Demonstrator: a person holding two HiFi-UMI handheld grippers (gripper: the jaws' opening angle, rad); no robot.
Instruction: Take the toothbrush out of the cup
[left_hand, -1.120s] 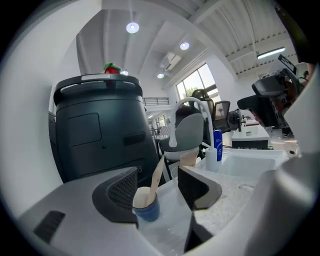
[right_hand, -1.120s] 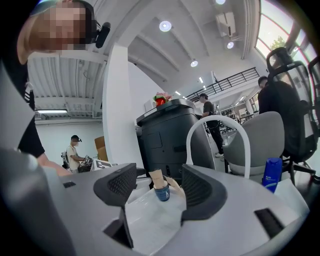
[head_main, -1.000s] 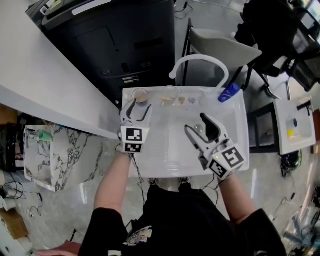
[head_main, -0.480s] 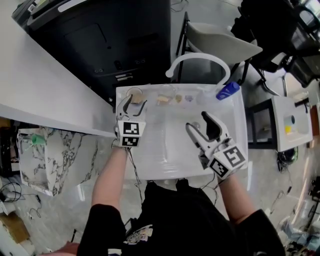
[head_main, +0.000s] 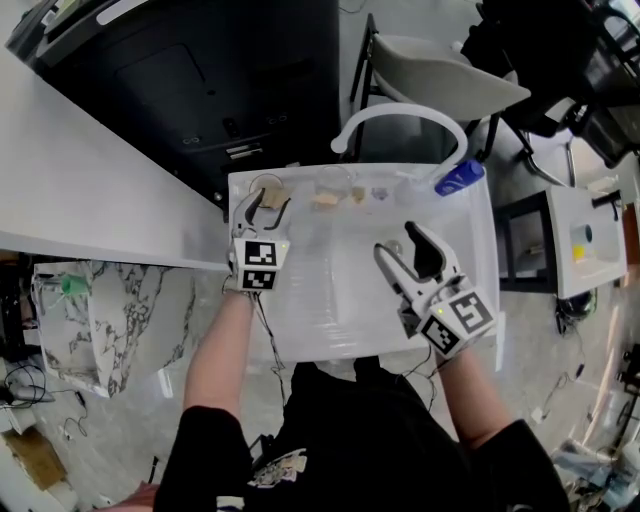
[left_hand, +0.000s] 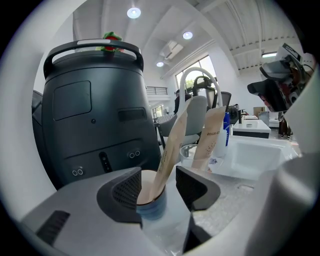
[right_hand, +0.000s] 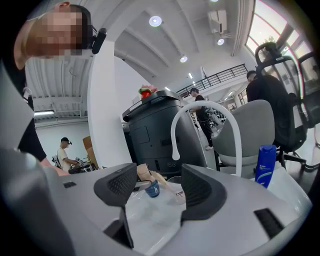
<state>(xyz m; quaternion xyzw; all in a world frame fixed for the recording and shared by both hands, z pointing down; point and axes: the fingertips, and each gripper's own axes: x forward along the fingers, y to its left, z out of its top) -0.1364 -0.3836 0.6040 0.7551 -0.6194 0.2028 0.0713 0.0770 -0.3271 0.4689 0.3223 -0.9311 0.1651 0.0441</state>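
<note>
Flanking the round blue cup (left_hand: 151, 207), ribbed left gripper (head_main: 268, 208) fingers (left_hand: 125, 192), wide, just narrowed; right gripper (head_main: 398, 243) gapes empty.

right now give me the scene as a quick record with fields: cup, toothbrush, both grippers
surface: white sink with a curved faucet
cup: blue cup, upright, at the sink's far left corner
toothbrush: paper-wrapped toothbrush, leaning in the cup
left gripper: open, one jaw either side of the cup, jaws just been closing, not yet pressing
right gripper: open, nothing between its jaws, over the sink
task state: toothbrush not yet out
</note>
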